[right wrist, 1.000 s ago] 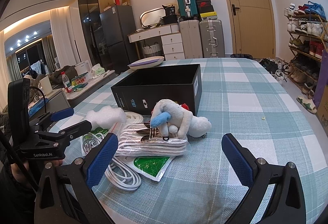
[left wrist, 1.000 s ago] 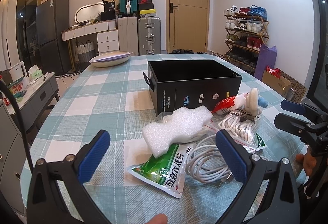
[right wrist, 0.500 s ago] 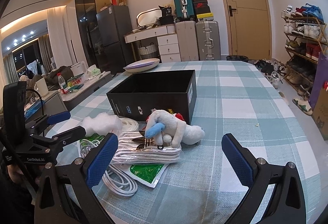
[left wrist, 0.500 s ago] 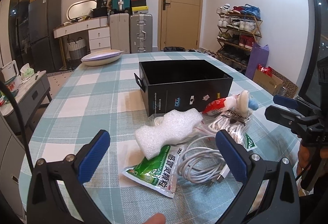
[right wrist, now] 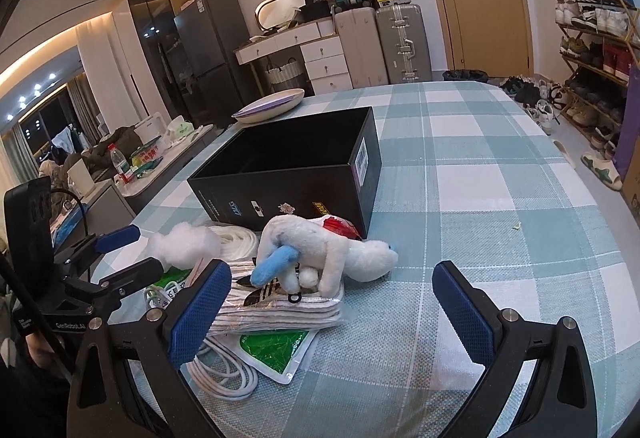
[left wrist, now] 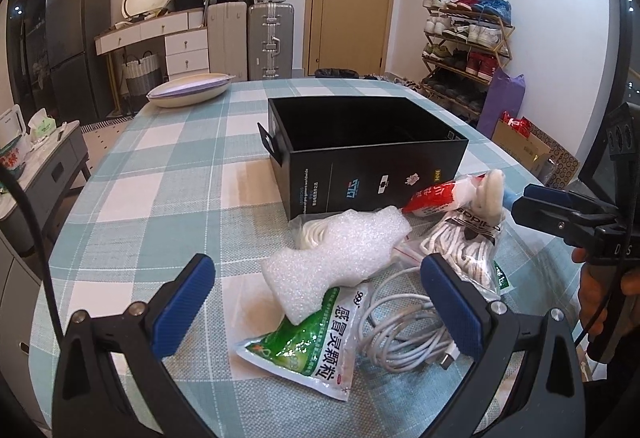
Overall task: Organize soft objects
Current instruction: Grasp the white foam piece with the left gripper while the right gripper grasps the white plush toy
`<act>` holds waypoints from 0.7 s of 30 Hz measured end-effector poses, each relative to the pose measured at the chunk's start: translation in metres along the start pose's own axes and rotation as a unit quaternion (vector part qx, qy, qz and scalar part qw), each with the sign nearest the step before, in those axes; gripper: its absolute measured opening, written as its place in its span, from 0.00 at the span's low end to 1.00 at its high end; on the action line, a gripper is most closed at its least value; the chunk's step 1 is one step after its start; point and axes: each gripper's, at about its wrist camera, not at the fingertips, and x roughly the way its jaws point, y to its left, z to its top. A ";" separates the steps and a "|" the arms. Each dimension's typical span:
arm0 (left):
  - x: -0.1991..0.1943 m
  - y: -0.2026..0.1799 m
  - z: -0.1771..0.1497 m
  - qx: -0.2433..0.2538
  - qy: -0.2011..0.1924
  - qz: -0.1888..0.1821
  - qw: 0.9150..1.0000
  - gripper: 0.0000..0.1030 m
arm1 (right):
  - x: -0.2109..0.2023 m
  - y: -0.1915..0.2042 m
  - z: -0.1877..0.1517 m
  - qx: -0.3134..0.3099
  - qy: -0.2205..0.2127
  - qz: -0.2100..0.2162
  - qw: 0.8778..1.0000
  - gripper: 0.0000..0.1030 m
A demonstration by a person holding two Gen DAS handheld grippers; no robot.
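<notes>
An open black box [left wrist: 368, 153] [right wrist: 296, 173] stands mid-table. In front of it lies a heap: a white foam piece [left wrist: 336, 258] [right wrist: 184, 244], a green medicine sachet [left wrist: 312, 342] [right wrist: 276, 348], a coiled white cable [left wrist: 404, 326] [right wrist: 224, 374], a bagged white textile [left wrist: 464, 246] [right wrist: 280, 306], a red-and-white packet [left wrist: 436, 193] and a white plush toy with blue parts [right wrist: 320, 254] [left wrist: 494, 189]. My left gripper [left wrist: 316, 302] hovers open just before the foam and sachet. My right gripper [right wrist: 332, 302] is open near the plush, holding nothing.
A checked teal-and-white cloth covers the table [left wrist: 168, 173] [right wrist: 500, 197]. A shallow white dish [left wrist: 188, 93] [right wrist: 272, 105] rests at the far edge. Suitcases, drawers, a door and a shoe rack line the room behind. A hand [left wrist: 600, 294] holds the right gripper.
Both grippers have eased slightly back and up from the heap, still open. The objects on the table have not moved.
</notes>
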 end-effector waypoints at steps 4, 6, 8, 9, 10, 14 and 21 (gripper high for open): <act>0.006 0.002 0.001 -0.002 0.010 -0.002 1.000 0.99 | 0.004 -0.002 0.001 0.002 0.009 0.003 1.000 1.00; 0.007 0.001 0.002 0.000 0.013 -0.004 1.000 0.99 | 0.007 -0.002 0.002 0.003 0.015 0.005 1.000 1.00; 0.010 0.001 0.002 0.000 0.018 -0.006 1.000 0.99 | 0.010 -0.002 0.002 0.004 0.020 0.009 1.000 1.00; 0.011 0.002 0.003 0.000 0.020 -0.008 1.000 0.97 | 0.012 -0.002 0.003 0.003 0.022 0.010 1.000 1.00; 0.012 0.001 0.003 0.001 0.021 -0.012 1.000 0.92 | 0.013 -0.002 0.004 0.003 0.024 0.011 1.000 1.00; 0.017 0.000 0.002 0.005 0.034 -0.030 0.999 0.74 | 0.021 -0.005 0.006 0.014 0.034 0.021 0.999 1.00; 0.014 -0.004 0.002 0.014 0.031 -0.047 0.998 0.65 | 0.035 -0.012 0.008 0.035 0.053 0.042 0.997 0.95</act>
